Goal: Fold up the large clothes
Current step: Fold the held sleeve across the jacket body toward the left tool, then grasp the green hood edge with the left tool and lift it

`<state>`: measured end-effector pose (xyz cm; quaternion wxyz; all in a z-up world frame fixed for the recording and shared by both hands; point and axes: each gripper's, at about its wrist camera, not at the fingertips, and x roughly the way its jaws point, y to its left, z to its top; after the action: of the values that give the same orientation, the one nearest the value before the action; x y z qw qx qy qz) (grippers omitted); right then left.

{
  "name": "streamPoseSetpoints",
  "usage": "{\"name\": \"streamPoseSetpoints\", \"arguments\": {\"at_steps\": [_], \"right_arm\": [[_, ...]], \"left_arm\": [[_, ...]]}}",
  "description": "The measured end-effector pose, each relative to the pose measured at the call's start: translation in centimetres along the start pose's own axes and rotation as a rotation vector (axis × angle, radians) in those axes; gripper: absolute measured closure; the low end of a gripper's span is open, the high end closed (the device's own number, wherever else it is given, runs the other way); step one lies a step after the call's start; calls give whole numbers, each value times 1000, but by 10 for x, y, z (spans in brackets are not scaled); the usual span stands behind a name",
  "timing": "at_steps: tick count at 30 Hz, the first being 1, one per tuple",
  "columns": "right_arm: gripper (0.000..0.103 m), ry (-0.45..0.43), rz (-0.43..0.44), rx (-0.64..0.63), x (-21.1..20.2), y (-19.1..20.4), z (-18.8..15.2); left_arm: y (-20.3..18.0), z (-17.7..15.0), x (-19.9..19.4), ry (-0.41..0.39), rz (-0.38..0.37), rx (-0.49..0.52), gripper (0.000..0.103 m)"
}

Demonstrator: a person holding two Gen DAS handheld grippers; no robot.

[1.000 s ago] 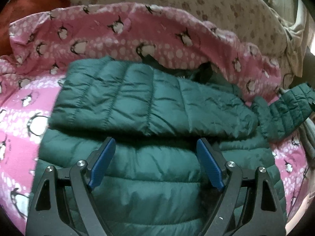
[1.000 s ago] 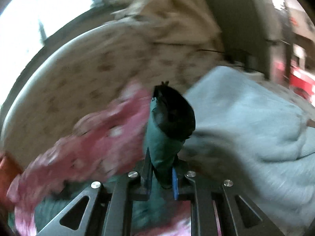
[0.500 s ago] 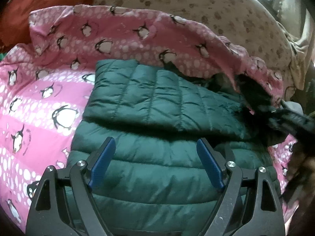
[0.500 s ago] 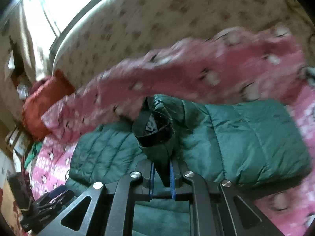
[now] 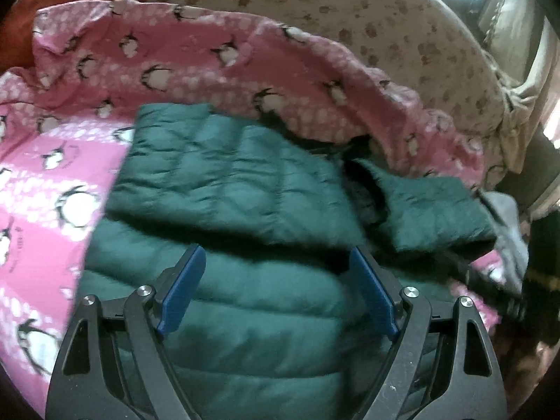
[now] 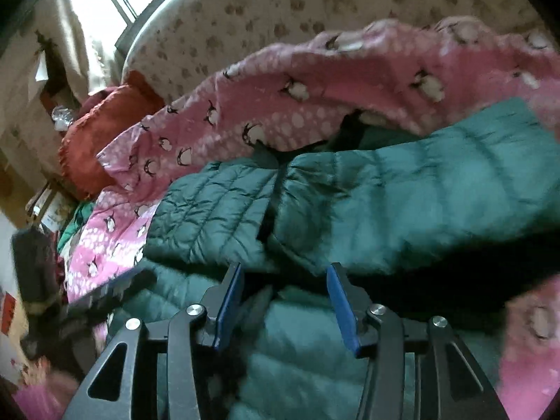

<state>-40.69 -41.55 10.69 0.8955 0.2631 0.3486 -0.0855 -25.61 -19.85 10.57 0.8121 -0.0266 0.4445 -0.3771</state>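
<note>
Right wrist: right gripper [image 6: 284,302] jaws opening, nothing between, probably clear of green jacket [image 6: 385,217]; left gripper [image 5: 276,292] wide.

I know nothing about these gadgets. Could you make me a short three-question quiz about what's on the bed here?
1. True or false: both sleeves of the green puffer jacket lie folded across its body.
2. What animal is printed on the pink blanket?
3. The right hand-held gripper is: A) clamped on a sleeve, B) opening with nothing between its pads, C) holding the red cushion.

Key: 1 true; 2 penguins; 3 B.
</note>
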Motion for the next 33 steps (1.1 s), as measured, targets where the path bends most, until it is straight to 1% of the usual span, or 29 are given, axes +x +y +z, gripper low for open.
{"name": "streamPoseSetpoints", "arguments": {"at_steps": [3, 6, 8, 10, 13, 14, 15, 17, 18, 19, 20, 23, 26, 30, 33], "right_arm": [[56, -8, -42, -1, -22, -10, -9], [56, -33, -75, 13, -48, -27, -23], [56, -64, -108, 28, -65, -41, -32], [56, -74, -107, 58, -73, -50, -36], [56, -83, -85, 108, -85, -65, -42], [56, -91, -81, 118, -88, -69, -45], [56, -93, -83, 123, -89, -71, -46], [56, -97, -89, 128, -91, -73, -49], [56, -102, -92, 133, -93, -74, -50], [56, -107, -94, 137, -95, -75, -51], [56, -110, -96, 143, -95, -77, -51], [56, -121, -110, 157, -98, -81, -52], [56, -125, -124, 172, -95, -83, -50], [56, -106, -125, 165, -84, -77, -45], [56, -97, -120, 157, -74, -70, -41]], "left_arm": [[-23, 7, 12, 27, -16, 3, 18], [-50, 13, 25, 22, -2, 28, 18], [-65, 16, 40, 51, 25, 50, 18], [-79, 17, 56, 85, 36, 67, 18], [-96, 17, 79, 103, 94, 79, 18], [-103, 18, 88, 106, 137, 90, 19], [-108, 19, 93, 110, 157, 101, 24], [-119, 17, 101, 129, 145, 146, 64], [-123, 16, 102, 137, 156, 169, 70], [-123, 16, 100, 132, 158, 175, 78], [-122, 17, 93, 117, 135, 168, 81], [-113, 26, 74, 71, 116, 153, 84], [-90, 40, 50, 21, 117, 122, 85], [-46, 60, 22, -25, 168, 73, 85], [-10, 66, 8, -44, 214, 42, 85]]}}
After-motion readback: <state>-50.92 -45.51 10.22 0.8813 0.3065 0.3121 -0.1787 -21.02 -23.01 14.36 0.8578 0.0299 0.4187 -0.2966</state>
